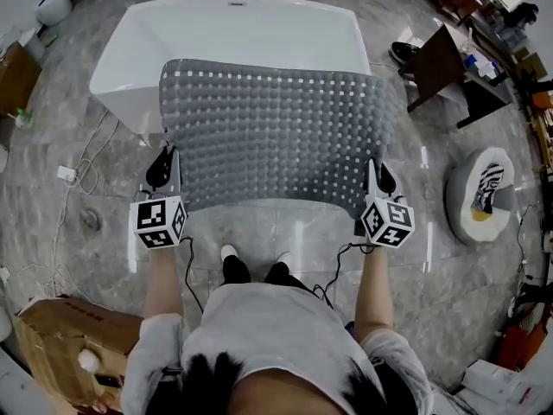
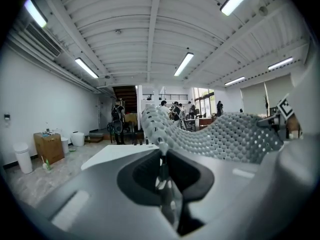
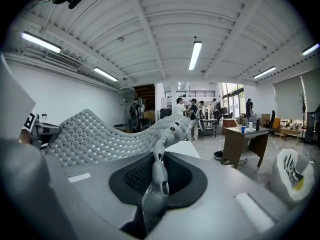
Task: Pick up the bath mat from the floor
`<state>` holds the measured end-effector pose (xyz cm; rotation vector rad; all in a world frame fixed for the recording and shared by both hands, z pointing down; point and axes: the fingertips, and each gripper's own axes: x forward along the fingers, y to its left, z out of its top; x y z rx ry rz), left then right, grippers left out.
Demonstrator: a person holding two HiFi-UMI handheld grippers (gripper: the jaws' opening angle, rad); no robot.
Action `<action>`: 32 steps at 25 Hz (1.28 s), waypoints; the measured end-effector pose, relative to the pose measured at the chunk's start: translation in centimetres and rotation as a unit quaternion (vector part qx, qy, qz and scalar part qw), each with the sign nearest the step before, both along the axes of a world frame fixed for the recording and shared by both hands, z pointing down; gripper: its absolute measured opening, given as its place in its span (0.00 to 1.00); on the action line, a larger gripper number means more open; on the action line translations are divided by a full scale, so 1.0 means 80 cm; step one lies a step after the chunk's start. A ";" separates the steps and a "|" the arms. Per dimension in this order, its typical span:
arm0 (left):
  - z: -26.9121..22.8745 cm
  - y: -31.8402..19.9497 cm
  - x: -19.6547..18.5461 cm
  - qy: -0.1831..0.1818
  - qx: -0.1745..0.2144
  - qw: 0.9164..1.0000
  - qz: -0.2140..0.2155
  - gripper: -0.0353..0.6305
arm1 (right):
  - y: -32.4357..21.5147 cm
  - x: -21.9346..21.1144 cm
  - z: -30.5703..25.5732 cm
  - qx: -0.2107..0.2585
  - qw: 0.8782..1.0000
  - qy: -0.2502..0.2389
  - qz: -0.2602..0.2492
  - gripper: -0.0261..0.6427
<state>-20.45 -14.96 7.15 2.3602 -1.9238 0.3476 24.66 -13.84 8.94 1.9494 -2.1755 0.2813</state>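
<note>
The bath mat [image 1: 276,137] hangs off the floor just in front of the bathtub [image 1: 233,24], sagging softly, so it looks limp and light. The left gripper [image 1: 166,167] and right gripper [image 1: 377,180] each pinch one near corner, sensible holds.

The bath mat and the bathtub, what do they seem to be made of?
Bath mat: probably soft rubber or PVC, matte grey; it bends in waves and has rows of bumps and holes.
Bathtub: likely acrylic or glazed ceramic, white; smooth, seamless surface.
</note>
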 end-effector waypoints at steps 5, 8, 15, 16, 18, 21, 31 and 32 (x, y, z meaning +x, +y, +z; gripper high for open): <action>-0.032 0.002 -0.003 0.001 0.027 1.000 -0.009 0.11 | 0.001 0.008 -0.033 0.027 1.000 0.004 -0.001 0.11; -0.048 0.002 -0.005 0.001 0.044 0.999 -0.014 0.11 | 0.001 0.011 -0.049 0.043 0.999 0.007 -0.001 0.11; -0.085 -0.001 -0.002 0.003 0.075 0.997 -0.024 0.11 | -0.004 0.020 -0.081 0.071 0.997 0.012 -0.002 0.11; -0.087 -0.001 -0.002 0.004 0.078 0.997 -0.025 0.11 | -0.005 0.020 -0.084 0.073 0.997 0.014 -0.002 0.11; -0.093 -0.001 -0.003 0.004 0.082 0.996 -0.027 0.11 | -0.007 0.019 -0.089 0.078 0.997 0.017 -0.003 0.11; -0.101 -0.002 0.000 0.002 0.088 0.996 -0.026 0.11 | -0.009 0.018 -0.095 0.084 0.996 0.019 -0.009 0.12; -0.110 0.000 0.004 0.000 0.096 0.995 -0.025 0.11 | -0.009 0.011 -0.104 0.099 0.995 0.013 -0.018 0.13; -0.111 0.000 0.004 0.001 0.096 0.995 -0.025 0.11 | -0.008 0.012 -0.104 0.101 0.995 0.012 -0.018 0.13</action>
